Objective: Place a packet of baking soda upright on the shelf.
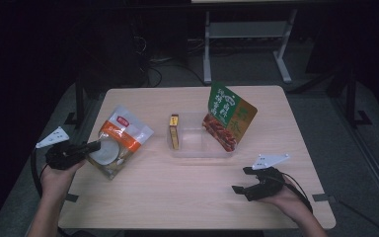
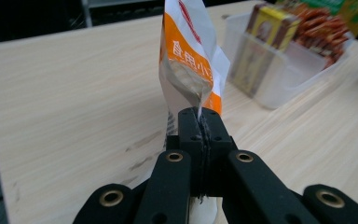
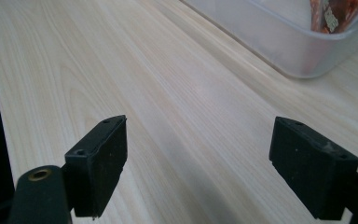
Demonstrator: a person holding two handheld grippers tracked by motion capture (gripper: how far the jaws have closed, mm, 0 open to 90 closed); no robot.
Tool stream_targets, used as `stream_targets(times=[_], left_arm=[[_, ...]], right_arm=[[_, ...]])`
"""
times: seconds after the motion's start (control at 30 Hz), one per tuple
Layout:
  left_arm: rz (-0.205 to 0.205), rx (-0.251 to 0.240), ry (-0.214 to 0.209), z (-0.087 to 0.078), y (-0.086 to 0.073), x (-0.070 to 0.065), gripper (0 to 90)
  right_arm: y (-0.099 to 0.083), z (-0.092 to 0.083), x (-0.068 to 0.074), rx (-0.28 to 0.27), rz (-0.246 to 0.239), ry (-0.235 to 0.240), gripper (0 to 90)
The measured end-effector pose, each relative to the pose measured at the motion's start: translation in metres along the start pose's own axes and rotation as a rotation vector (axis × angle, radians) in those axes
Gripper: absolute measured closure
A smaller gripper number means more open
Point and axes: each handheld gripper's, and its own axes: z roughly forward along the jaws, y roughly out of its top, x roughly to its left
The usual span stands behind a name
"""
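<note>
Pale wooden surface (image 1: 177, 192) under dim light, dark floor around it. On the person's left, the left tool (image 1: 97, 145) has its jaws pressed together on the edge of a white and orange plastic snack pouch (image 1: 117, 142), which hangs tilted over the left part of the surface. Near the middle sits a clear plastic rectangular tub (image 1: 200, 148), holding a small yellow box (image 1: 174, 131) upright at its left end and a green and red foil snack bag (image 1: 228, 118) leaning at its right. Near the front right, the right tool (image 1: 243, 180) rests with jaws spread wide, nothing between them
</note>
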Motion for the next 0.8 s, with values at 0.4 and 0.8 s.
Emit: stream_targets(times=[0.4, 0.8], left_arm=[[0.073, -0.062, -0.114, -0.006, 0.025, -0.038, 89.1], [0.121, -0.102, -0.226, 0.0, 0.04, -0.072, 89.1]], right_arm=[[0.004, 0.0, -0.002, -0.035, 0.028, 0.061, 27.9], [0.007, -0.001, -0.001, -0.054, 0.011, 0.075, 32.3]])
